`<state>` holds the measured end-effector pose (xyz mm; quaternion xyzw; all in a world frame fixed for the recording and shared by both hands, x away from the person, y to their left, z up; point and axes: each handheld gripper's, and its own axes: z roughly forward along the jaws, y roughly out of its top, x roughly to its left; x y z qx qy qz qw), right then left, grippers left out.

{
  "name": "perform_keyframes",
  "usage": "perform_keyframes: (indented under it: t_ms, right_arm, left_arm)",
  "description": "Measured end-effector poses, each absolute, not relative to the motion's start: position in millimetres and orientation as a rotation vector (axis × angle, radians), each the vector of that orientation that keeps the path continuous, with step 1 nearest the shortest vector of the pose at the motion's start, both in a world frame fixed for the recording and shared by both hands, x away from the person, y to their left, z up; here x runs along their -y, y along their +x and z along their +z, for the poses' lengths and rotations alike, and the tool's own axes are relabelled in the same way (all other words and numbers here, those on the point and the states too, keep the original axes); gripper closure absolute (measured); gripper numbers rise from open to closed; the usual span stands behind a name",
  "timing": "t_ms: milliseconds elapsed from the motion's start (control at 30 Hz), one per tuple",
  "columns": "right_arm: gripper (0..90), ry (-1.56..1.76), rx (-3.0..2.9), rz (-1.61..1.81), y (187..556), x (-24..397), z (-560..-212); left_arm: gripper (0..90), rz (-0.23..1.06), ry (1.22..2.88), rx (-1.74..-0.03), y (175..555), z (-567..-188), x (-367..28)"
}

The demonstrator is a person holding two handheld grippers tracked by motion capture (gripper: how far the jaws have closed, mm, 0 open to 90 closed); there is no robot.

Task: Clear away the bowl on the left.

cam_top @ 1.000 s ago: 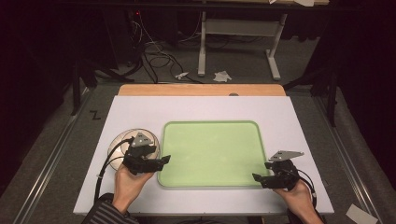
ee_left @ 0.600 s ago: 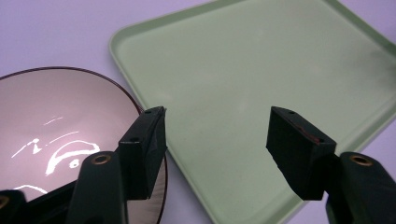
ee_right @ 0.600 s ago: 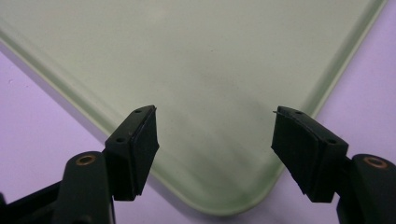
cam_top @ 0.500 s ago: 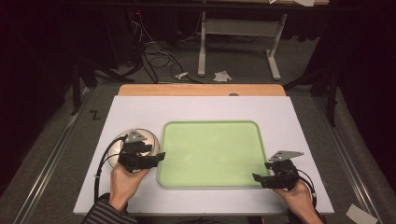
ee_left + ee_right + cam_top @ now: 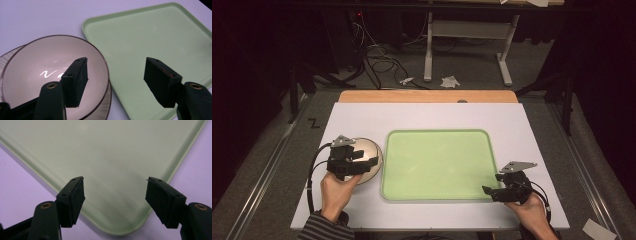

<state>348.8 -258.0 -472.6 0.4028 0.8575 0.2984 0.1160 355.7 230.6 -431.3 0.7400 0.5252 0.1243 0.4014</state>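
The left tongs stand with their jaws wide apart and nothing between them, held over the right part of a shallow glass bowl. In the left gripper view these tongs straddle the spot where the bowl meets the tray: one jaw hangs above the bowl's pale inside, the other above the green tray. The bowl has a thin dark rim, and a second ribbed glass edge shows just under it, so it may be a stack of two; I cannot tell for sure. It sits on the white worktop, just beside the tray's left edge.

The right tongs are also spread open and hold nothing. They hover at the tray's near right corner, and in the right gripper view the tongs frame that rounded corner of the tray, with bare worktop on either side.

The tray lies flat in the middle of the worktop. A person's hands grip both tools from the near edge, the left sleeve striped.
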Motion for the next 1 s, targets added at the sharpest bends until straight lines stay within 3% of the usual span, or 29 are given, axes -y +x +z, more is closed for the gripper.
perform_keyframes:
  t_ms: [633,1000]
  right_arm:
    - [32.5,1.183,-2.511,0.872,350,258,-473]
    - [32.4,1.192,-2.514,0.880,350,258,-473]
  left_arm:
    - [34.0,0.456,1.819,-1.481,365,-436,-269]
    - [33.8,0.460,1.790,-1.572,373,-444,-286]
